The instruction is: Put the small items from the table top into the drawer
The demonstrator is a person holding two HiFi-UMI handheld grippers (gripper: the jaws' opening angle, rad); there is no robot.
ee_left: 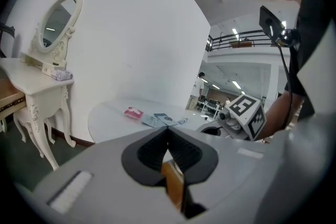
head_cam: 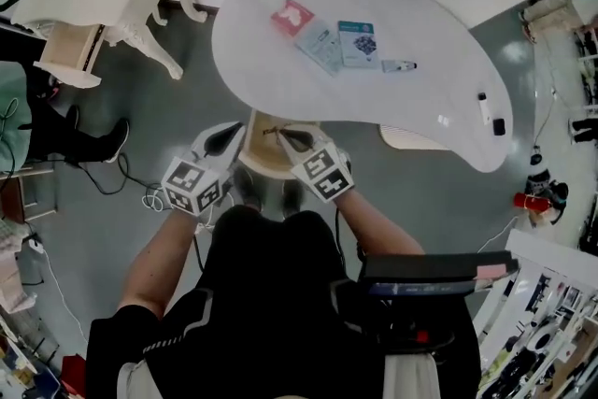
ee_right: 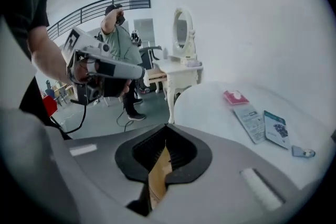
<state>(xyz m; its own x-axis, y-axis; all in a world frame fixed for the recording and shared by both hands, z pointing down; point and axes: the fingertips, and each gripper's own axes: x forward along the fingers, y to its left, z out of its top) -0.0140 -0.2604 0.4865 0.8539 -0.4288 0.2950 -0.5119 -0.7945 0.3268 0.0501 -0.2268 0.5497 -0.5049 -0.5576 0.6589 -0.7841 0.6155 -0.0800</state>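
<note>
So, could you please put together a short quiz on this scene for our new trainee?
1. True or false: the pink packet lies on the white table.
2. Pick one: the right claw is A) shut and empty, B) shut on a packet, C) wide open.
3. How many flat packets lie grouped near the middle of the table top?

Key:
1. True.
2. A.
3. Three: the pink packet, a pale blue packet and a teal packet.
</note>
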